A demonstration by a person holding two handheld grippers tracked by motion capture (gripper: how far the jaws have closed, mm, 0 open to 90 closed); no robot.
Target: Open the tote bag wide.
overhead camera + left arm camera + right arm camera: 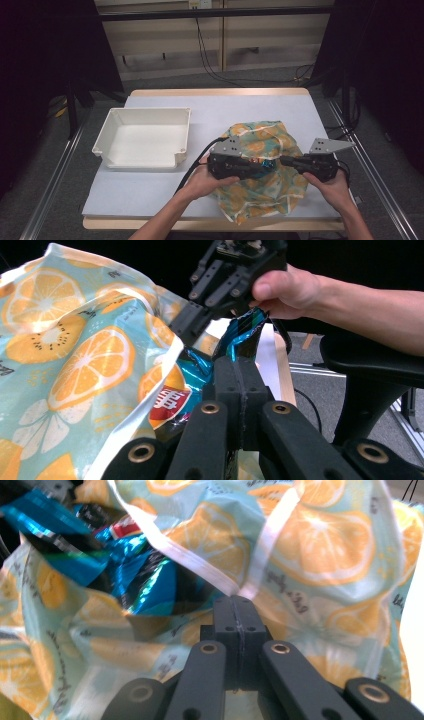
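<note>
A soft, crumpled fabric bag printed with orange slices on a pale teal ground (260,175) lies on the near right part of the matte white tabletop (150,190), which has a light wooden edge. Its mouth is edged with a white band and opens upward, and a shiny, crinkled blue foil snack packet (264,163) with a red patch shows inside it.

The left gripper (252,167), black with a grey three-cornered plate on top, is held over the near left side of the bag and points right. In the left gripper view its two jaws are pressed together (241,367) on the blue foil of the packet, which stands up from between them in a creased strip.

The right gripper (284,161), of the same build, comes in from the right and points left toward the bag's mouth. In the right gripper view its jaws are closed flat against each other (240,605) right at the white band of the bag's rim; whether cloth is caught between them cannot be told. The two gripper tips are close together over the opening.

To the left, well apart from the bag, stands a shallow rectangular white plastic tray (116,122) with smooth upright walls and a flanged rim.
</note>
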